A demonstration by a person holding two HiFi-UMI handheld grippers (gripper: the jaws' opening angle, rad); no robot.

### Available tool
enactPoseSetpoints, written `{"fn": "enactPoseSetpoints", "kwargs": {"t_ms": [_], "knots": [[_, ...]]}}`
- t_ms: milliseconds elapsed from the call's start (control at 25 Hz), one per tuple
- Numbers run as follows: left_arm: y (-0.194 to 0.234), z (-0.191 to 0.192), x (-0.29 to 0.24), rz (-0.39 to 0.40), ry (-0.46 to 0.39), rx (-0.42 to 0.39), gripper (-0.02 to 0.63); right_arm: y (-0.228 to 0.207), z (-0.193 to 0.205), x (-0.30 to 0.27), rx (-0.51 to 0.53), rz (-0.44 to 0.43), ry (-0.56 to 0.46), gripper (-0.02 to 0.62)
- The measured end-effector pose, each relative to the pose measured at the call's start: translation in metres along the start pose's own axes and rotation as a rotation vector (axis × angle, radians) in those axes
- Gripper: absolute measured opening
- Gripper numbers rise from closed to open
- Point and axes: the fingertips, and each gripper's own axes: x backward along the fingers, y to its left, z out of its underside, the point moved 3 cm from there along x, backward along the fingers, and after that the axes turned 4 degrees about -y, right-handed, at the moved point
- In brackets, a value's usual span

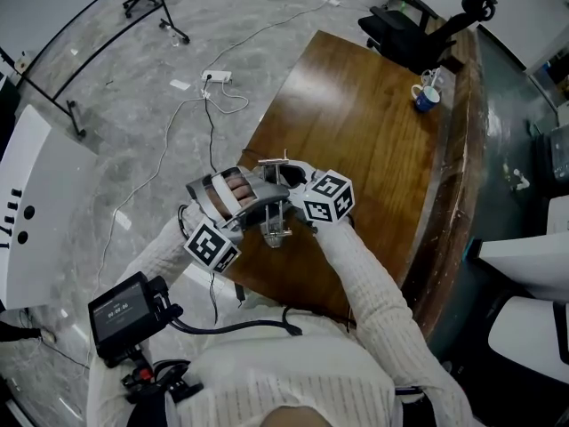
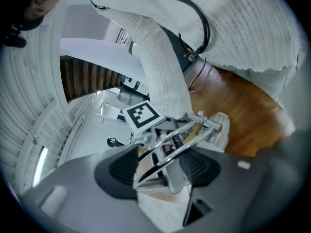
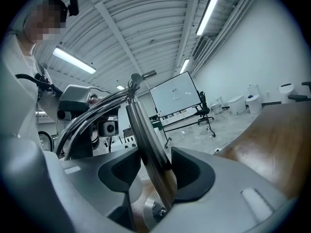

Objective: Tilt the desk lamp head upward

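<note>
The chrome desk lamp (image 1: 276,221) stands at the near edge of the wooden table (image 1: 356,105). Its upright pole (image 3: 146,135) runs between the pads of my right gripper (image 3: 155,171), which is shut on it. From the joint at the pole's top (image 3: 133,81), twin chrome rods (image 3: 92,113) curve away towards my left gripper (image 3: 77,98). In the left gripper view the same rods (image 2: 180,140) cross between the pads of the left gripper (image 2: 160,171), which is shut on that head arm. In the head view the left gripper (image 1: 262,205) and right gripper (image 1: 289,207) meet at the lamp.
A blue-and-white mug (image 1: 426,97) stands at the table's far right, with a black office chair (image 1: 418,29) behind it. A power strip (image 1: 216,76) and cables lie on the floor to the left. A white board (image 1: 36,203) stands at the left edge.
</note>
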Motion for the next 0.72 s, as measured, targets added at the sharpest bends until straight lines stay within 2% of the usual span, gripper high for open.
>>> {"fn": "enactPoseSetpoints", "kwargs": {"t_ms": [160, 240, 320, 440, 560, 640, 720], "knots": [[0.001, -0.002, 0.001, 0.043, 0.003, 0.029, 0.261, 0.0, 0.002, 0.001, -0.014, -0.008, -0.017, 0.192], [0.005, -0.004, 0.003, 0.067, -0.012, 0.079, 0.262, 0.0, 0.002, 0.001, -0.015, -0.004, -0.02, 0.193], [0.014, -0.007, 0.008, 0.091, -0.058, 0.19, 0.261, 0.0, 0.002, 0.001, -0.001, 0.002, -0.015, 0.19], [0.034, -0.009, 0.015, 0.14, -0.15, 0.402, 0.258, 0.0, 0.001, 0.0, 0.014, 0.009, -0.009, 0.187], [0.046, -0.006, 0.02, 0.189, -0.218, 0.558, 0.259, 0.0, 0.001, -0.001, 0.01, 0.014, -0.011, 0.187], [0.054, -0.003, 0.023, 0.201, -0.283, 0.681, 0.265, 0.0, 0.001, -0.001, 0.005, 0.018, -0.013, 0.187], [0.068, 0.001, 0.027, 0.2, -0.367, 0.838, 0.267, 0.001, 0.0, -0.001, 0.006, 0.024, -0.011, 0.187]]}}
